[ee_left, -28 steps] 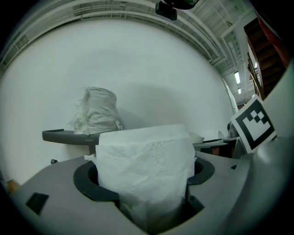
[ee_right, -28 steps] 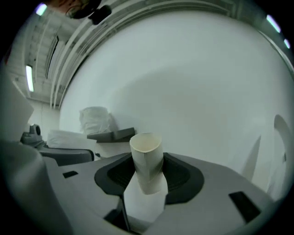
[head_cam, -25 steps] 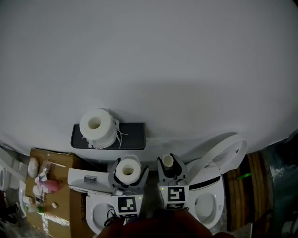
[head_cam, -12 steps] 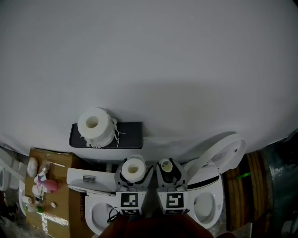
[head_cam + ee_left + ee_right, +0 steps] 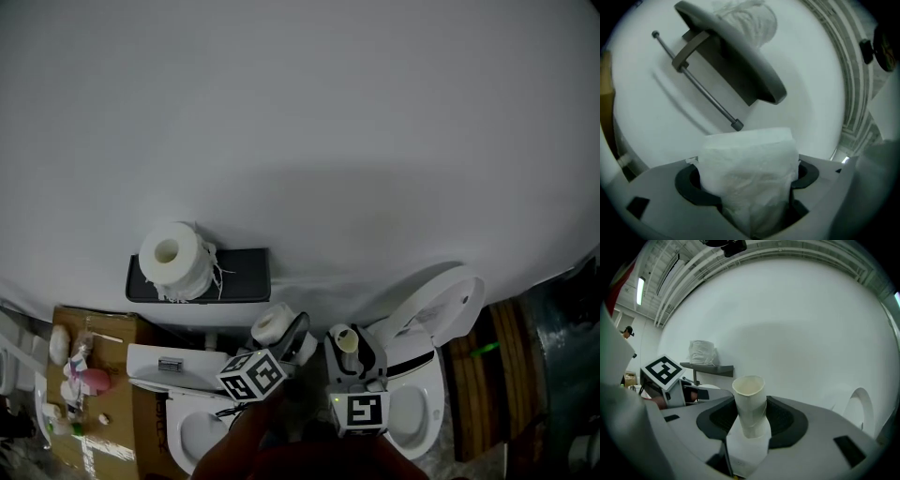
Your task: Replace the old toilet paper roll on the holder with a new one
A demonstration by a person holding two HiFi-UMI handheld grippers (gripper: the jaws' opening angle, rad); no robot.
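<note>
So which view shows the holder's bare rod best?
Left gripper view: the rod runs bare and whole under the shelf. The right gripper view shows only a distant sliver; the head view sees just the shelf top.

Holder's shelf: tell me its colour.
The shelf is dark grey, clearest in the left gripper view.

right gripper [image 5: 751,420] clamping upright cardboard tube [image 5: 749,397], paper roll [image 5: 703,352] on shelf [image 5: 708,367]

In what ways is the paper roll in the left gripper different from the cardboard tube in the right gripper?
The paper roll is thick and wound with soft white paper; the cardboard tube is bare and cream-coloured. The paper roll is far wider than the slim cardboard tube. Both are hollow, and each is clamped between jaws: one in the left gripper, one in the right gripper.
</note>
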